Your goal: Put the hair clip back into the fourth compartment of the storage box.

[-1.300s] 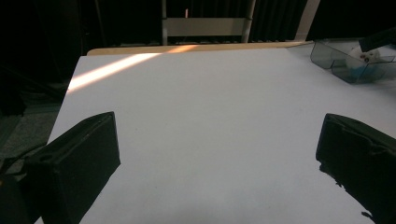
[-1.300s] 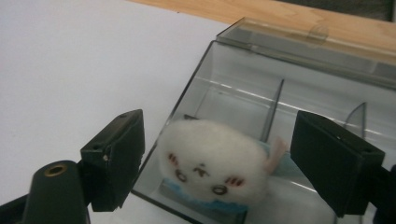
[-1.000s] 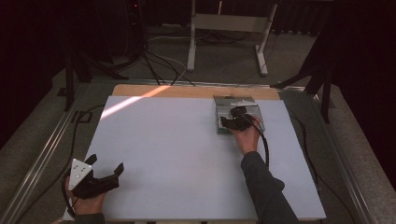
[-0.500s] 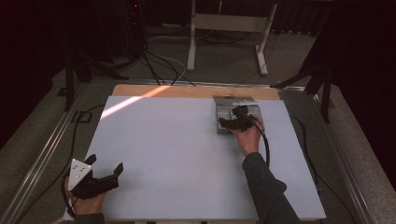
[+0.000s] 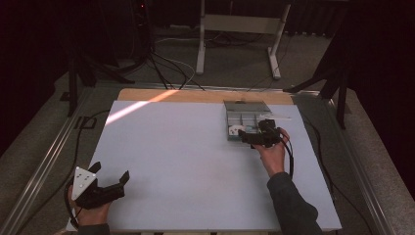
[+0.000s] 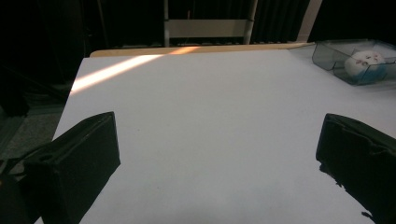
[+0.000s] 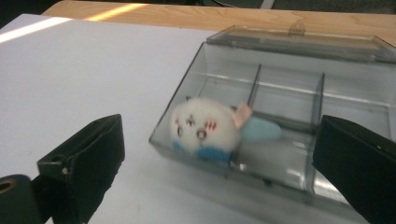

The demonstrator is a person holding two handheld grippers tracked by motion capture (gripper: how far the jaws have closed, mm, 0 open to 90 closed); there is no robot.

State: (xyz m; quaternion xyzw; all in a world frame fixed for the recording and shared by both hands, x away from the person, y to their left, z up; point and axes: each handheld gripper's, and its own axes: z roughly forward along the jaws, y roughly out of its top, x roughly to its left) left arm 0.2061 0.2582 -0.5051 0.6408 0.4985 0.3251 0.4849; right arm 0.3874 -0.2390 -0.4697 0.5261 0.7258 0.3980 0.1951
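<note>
Loads of open table (image 5: 186, 161) on the left and near side; just the compartment box (image 5: 246, 113) blocks far right.

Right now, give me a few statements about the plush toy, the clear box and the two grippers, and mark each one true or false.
1. The plush toy lies inside the clear box. True.
2. The right gripper is clamped on the plush toy. False: its jaws have just been opening and stand wide apart, with nothing between the pads; the toy lies in the box beyond them.
3. The left gripper is open over the bare white table. True.
4. The box stands at the table's near left corner. False: in the high view it stands toward the far right.
5. The box's lid is shut over the toy. False: the lid is folded back behind the box.
</note>
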